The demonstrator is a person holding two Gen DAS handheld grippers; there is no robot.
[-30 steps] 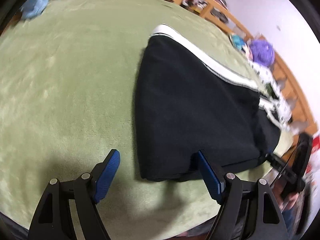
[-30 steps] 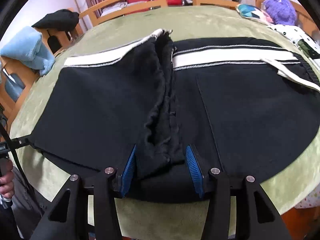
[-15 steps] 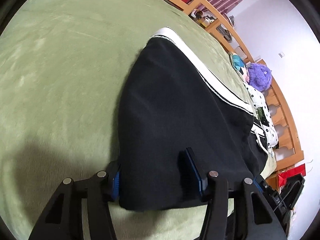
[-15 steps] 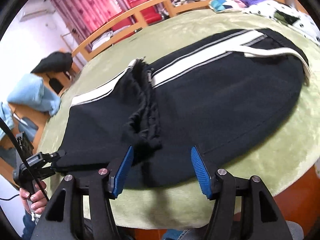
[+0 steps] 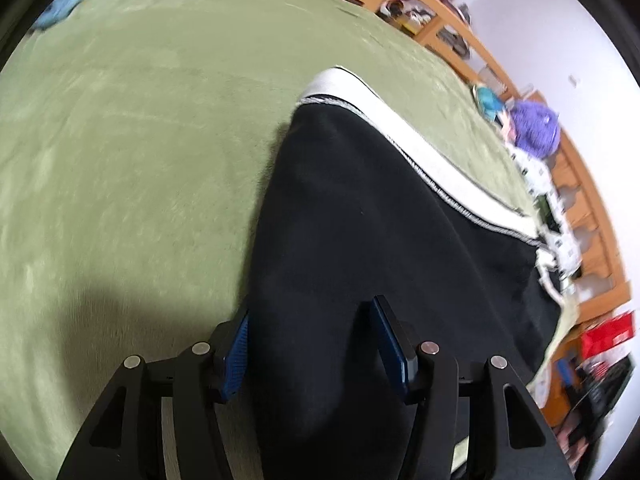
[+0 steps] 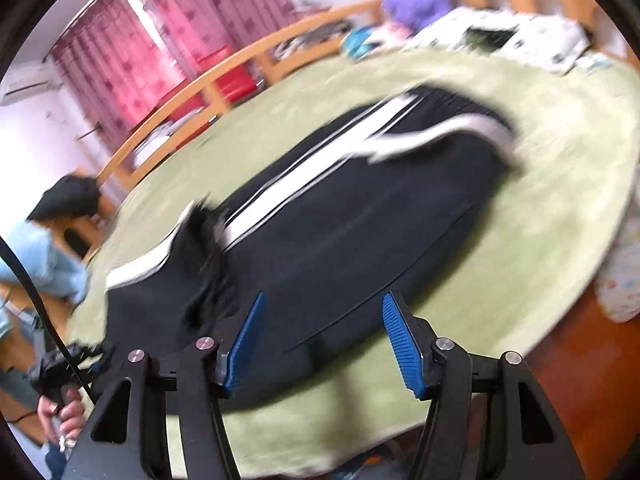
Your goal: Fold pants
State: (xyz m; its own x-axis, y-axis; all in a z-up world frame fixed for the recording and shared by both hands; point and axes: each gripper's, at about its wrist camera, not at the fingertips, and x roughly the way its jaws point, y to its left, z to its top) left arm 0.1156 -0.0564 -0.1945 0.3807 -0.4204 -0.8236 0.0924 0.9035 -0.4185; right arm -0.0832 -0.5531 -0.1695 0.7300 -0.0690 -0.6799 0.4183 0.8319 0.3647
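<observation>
The black fleece pants with a white side stripe lie spread on the round surface covered in olive-green plush cloth, near its front edge, a bunched ridge of black fabric standing where one part has been laid over another; a second ago the left claw stood wide and short of the near hem, and now its blue ribbed pads have come in on either side of that hem, so the black cloth fills the gap between them and appears pinched, though the left pad meets it only at the edge; the right claw, which a second ago was closed around the bunched ridge, has let it go, rolled and drawn back toward the rim of the surface; its jaws are opening, with nothing gripped, only flat cloth seen beyond them; the ridge now sits off to the left of its pads; the right wrist view is smeared by motion, so fine detail there is uncertain; a hand on the left handle shows at the lower left of that view; in my judgement one fold has just been set down and released, and the left end is being taken up for the next one, with the right claw free to find a matching hold.
</observation>
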